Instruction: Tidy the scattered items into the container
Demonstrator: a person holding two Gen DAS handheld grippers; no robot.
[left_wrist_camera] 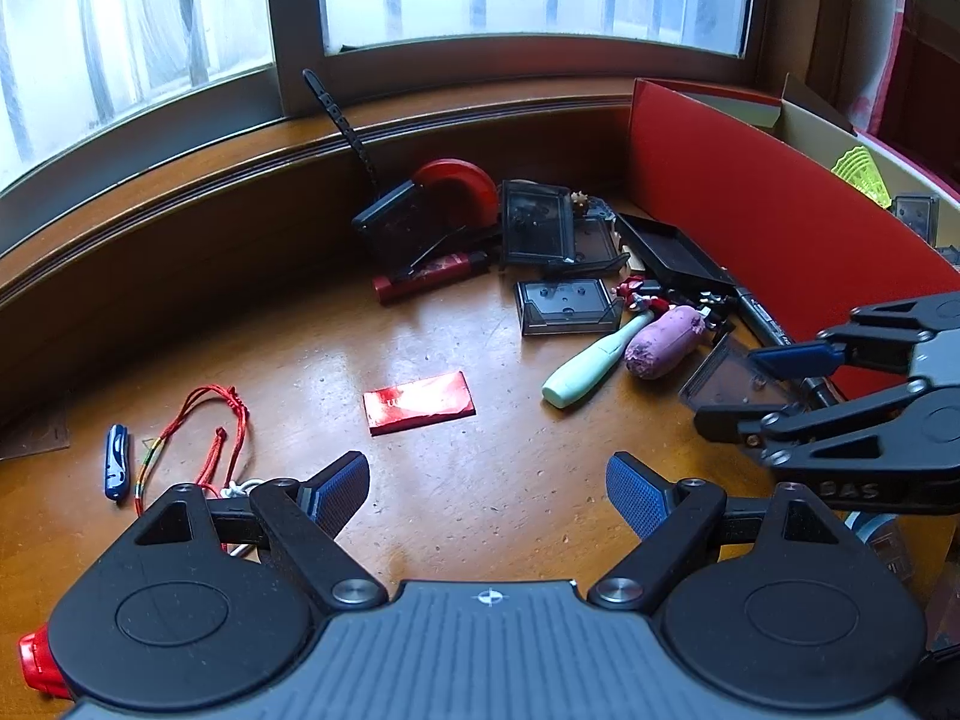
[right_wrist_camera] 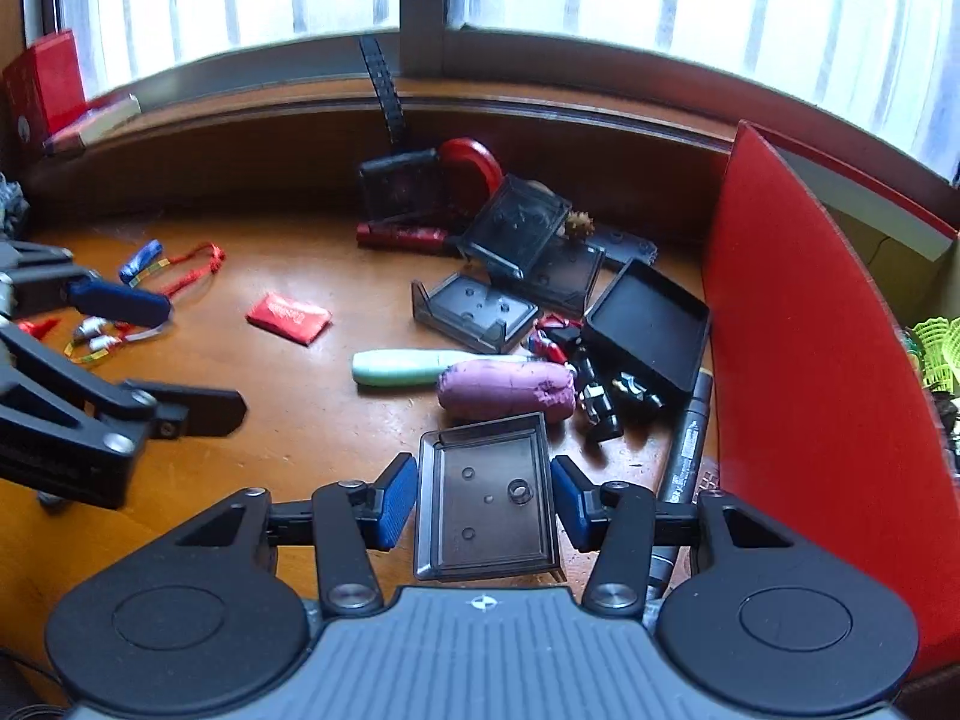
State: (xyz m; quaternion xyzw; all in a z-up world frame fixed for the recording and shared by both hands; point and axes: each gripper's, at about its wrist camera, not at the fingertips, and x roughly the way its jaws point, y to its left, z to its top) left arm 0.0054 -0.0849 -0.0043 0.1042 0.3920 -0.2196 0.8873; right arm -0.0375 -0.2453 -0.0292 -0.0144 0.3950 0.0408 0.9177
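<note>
**Now closing in on the smoky plastic tray**

Right now the smoky plastic tray (right_wrist_camera: 486, 507) is lying flat on the wooden sill (left_wrist_camera: 492, 504), at the near right of the clutter, and the right gripper (right_wrist_camera: 485, 509) is sitting astride it. Its blue pads (right_wrist_camera: 393, 501) are standing just off the tray's left and right walls; a thin gap is showing on both sides, so I am judging the jaws as not yet pressing. The step in hand looks like the grasp itself.

Just beyond the tray a purple lump (right_wrist_camera: 507, 390) and a mint-green tube (right_wrist_camera: 414, 366) are lying side by side, with small toy figures (right_wrist_camera: 594, 405) to their right. A black marker (right_wrist_camera: 687, 438) is resting along the foot of the red container (right_wrist_camera: 798, 324), which is standing at the right edge of the scene. Farther off, more dark trays (right_wrist_camera: 474, 309) are piled near the window.

The left gripper (left_wrist_camera: 487, 495) is hanging open and empty over bare wood at the near left, with a red packet (left_wrist_camera: 418, 402) ahead of it and a red cord (left_wrist_camera: 207, 426) to its left.

Next, I reckon, the pads need to pinch the tray's walls squarely, then lift it clear and carry it right, over the red wall. The tray's thin, slick sides may slip or tilt.
</note>
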